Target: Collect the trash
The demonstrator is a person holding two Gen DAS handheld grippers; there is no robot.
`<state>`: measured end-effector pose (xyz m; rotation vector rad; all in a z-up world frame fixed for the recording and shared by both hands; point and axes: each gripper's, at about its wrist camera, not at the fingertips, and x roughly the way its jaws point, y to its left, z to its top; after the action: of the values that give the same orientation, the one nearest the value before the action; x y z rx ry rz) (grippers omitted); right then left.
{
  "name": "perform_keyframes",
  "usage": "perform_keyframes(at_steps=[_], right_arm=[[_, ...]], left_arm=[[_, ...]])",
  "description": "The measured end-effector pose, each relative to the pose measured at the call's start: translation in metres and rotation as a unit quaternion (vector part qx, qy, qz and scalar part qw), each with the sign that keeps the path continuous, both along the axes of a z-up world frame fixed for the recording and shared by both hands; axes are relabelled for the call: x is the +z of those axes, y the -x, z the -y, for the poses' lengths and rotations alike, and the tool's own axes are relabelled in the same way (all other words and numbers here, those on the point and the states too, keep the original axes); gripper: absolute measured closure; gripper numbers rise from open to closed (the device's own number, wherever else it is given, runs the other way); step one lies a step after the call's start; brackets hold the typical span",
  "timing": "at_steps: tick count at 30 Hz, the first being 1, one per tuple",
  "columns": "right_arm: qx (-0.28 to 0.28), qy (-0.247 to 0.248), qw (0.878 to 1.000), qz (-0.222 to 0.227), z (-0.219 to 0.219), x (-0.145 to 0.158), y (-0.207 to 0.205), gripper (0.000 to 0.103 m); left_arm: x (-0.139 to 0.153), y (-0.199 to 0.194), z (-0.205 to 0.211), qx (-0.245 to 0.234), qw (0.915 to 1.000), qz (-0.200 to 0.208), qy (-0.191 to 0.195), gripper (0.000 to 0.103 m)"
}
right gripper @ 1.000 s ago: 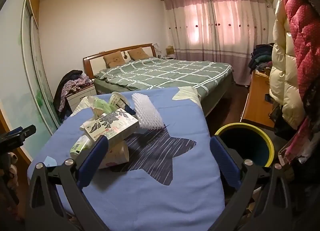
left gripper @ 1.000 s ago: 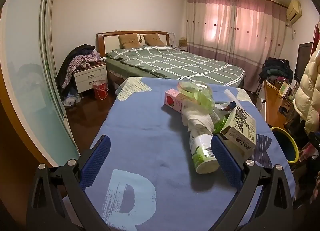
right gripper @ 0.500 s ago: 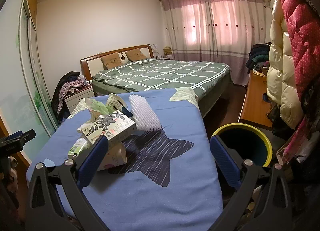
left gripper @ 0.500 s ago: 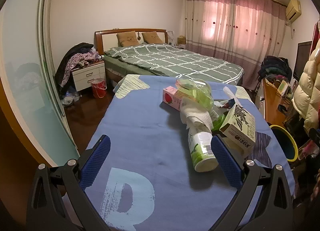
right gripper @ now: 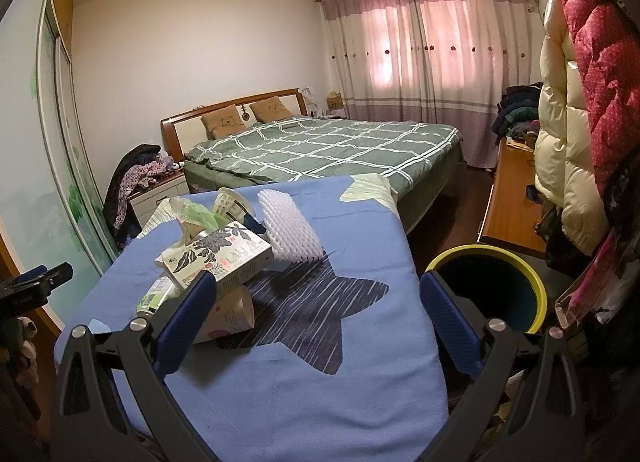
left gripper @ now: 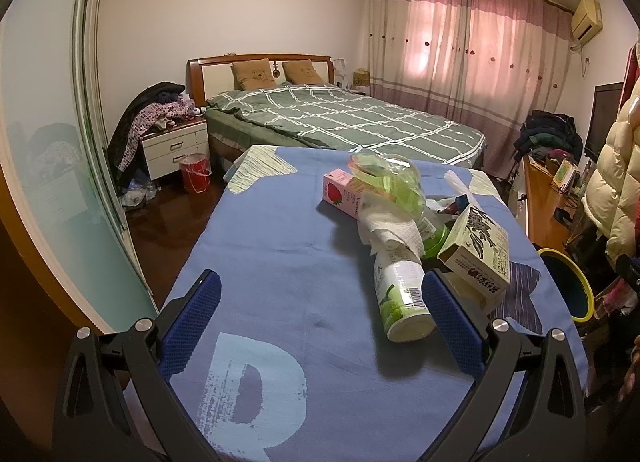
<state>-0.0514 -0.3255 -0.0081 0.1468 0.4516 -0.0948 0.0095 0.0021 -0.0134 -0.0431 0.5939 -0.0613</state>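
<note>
A heap of trash lies on the blue cloth-covered table: a white and green bottle on its side, crumpled tissue, a pink strawberry carton, a clear green plastic bag and a cream leaf-print box. My left gripper hovers open before the heap, its right finger beside the bottle's base. In the right wrist view the box, a paper cup and white foam netting show. My right gripper is open over the star print. A yellow-rimmed bin stands right of the table.
A green checked bed lies beyond the table. A nightstand piled with clothes and a red bucket stand at the left. A wooden desk and hanging puffy coats crowd the right side. A sliding glass door runs along the left.
Both grippers have drifted slightly, so the views shift a little. The trash has not moved and both grippers stay open.
</note>
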Motion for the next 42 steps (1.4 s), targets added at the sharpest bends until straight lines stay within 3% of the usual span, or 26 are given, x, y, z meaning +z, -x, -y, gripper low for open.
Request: perform_keyframes(at_steps=[42], right_arm=[[0.000, -0.005, 1.000, -0.002, 0.0016, -0.0023, -0.0019, 0.006]], left_arm=[[-0.0078, -0.0054, 0.0042, -0.004, 1.0000, -0.008, 0.000, 0.004]])
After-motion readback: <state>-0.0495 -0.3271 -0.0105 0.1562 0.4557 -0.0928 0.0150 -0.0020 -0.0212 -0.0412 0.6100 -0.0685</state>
